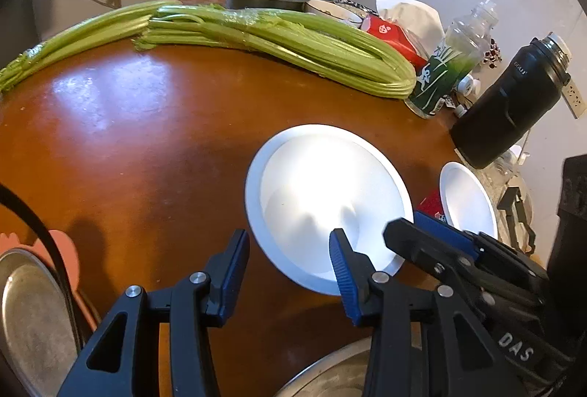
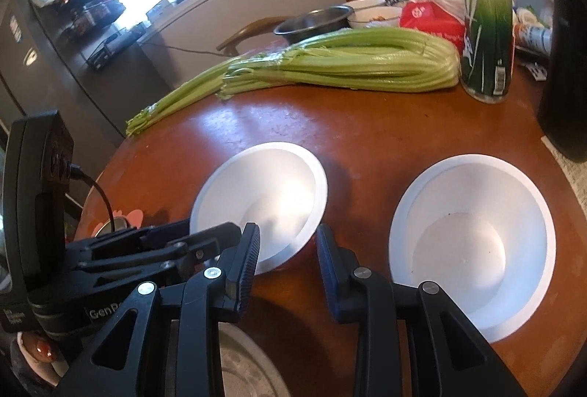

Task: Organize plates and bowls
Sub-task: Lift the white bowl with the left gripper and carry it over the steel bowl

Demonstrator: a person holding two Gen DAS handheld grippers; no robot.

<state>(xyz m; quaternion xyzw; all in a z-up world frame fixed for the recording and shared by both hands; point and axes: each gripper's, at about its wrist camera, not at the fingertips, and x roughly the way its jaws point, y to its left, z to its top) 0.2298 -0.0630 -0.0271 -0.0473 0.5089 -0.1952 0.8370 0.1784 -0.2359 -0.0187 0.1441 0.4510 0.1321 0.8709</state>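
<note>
Both sets of tongs hang spread and empty over the worktop (image 2: 367, 125). The left tongs (image 1: 290, 265) straddle the near rim of one white bowl (image 1: 326, 199); the right tongs (image 2: 288, 250) sit between it and a second bowl (image 2: 473, 243). A shallow pinch on a slick rim could tip a bowl toward the celery (image 2: 330, 63).

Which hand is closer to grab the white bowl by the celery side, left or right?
Left, probably. The left gripper hangs right at the near rim of that white bowl, one finger already over its edge. The right gripper sits between both bowls, nearer the other white bowl. Neither holds anything.
</note>
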